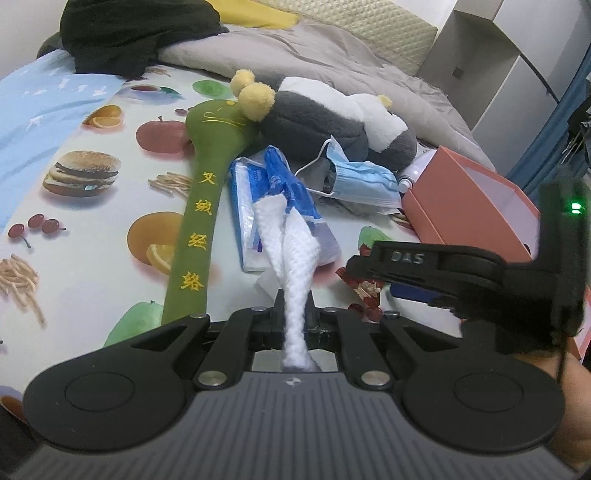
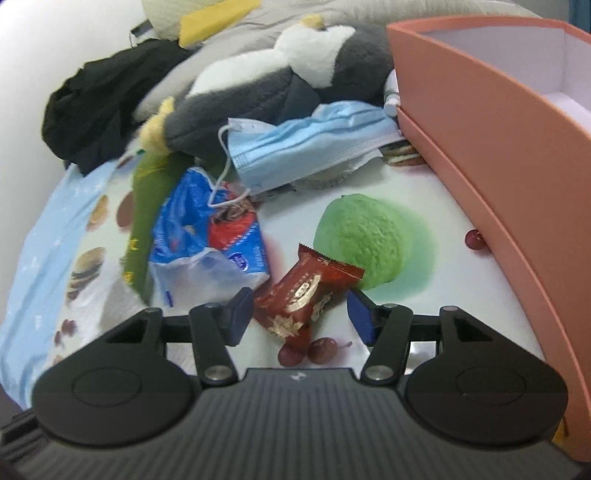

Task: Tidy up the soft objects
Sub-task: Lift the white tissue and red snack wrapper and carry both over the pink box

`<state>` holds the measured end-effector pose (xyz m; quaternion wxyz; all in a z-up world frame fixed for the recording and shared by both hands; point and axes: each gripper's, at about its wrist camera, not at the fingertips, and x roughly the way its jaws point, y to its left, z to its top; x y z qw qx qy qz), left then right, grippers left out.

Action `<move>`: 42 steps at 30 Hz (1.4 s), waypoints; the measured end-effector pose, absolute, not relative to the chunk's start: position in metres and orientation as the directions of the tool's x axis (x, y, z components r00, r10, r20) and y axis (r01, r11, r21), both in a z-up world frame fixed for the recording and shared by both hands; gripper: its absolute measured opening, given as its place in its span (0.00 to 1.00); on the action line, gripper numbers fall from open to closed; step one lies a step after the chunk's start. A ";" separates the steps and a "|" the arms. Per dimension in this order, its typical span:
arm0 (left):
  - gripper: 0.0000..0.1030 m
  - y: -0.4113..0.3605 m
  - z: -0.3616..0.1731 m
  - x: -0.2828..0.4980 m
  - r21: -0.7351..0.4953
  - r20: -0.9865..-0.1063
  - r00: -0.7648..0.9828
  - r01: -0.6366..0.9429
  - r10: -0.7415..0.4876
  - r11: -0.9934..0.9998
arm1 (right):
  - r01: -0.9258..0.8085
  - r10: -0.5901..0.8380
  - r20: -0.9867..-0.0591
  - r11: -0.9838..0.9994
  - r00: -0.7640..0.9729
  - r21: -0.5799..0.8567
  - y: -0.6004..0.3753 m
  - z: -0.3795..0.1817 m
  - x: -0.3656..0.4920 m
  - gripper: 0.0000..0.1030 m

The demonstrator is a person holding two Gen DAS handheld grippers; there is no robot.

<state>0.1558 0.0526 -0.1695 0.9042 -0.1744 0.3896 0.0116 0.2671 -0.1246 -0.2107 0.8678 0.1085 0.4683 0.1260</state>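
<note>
Left tool (image 1: 294, 317): jaws closed narrow on a white textured tissue (image 1: 295, 251), pinched at lower centre of the left wrist view. The tissue runs up from the jaws to the blue-and-white tissue pack (image 1: 280, 206) at frame centre and twists on the way.

Right tool (image 2: 300, 312): jaws apart, blue pads to either side of a red snack wrapper (image 2: 304, 295); pads not pressing on it. The wrapper lies flat on the fruit-print bed sheet (image 2: 424, 295), lower centre of the right wrist view. The right tool also shows in the left wrist view at centre right (image 1: 369, 273), just beside the tissue.

Other items, left wrist view:
- green plush stick with yellow embroidered characters (image 1: 199, 221), left of the pack, yellow pompoms at its upper end
- grey-and-white plush toy (image 1: 332, 114), upper centre
- blue face mask (image 1: 362, 181), right of the pack, lying against the plush toy
- pink open box (image 1: 465, 199), right side
- black garment (image 1: 122, 33), upper left
- grey blanket (image 1: 332, 48), along the top
</note>
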 end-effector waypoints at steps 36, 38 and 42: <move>0.07 0.019 -0.127 0.147 -0.292 -0.681 0.720 -0.103 -0.131 0.951 | -0.282 0.351 -0.726 0.934 0.592 0.221 -0.179 -0.132 0.197 0.34; 0.07 0.013 -0.117 0.147 -0.295 -0.671 0.727 -0.082 -0.145 0.952 | -0.283 0.352 -0.714 0.933 0.605 0.220 -0.184 -0.122 0.193 0.34; 0.07 0.000 -0.096 0.147 -0.297 -0.646 0.743 -0.034 -0.174 0.954 | -0.274 0.357 -0.690 0.933 0.630 0.233 -0.195 -0.104 0.188 0.34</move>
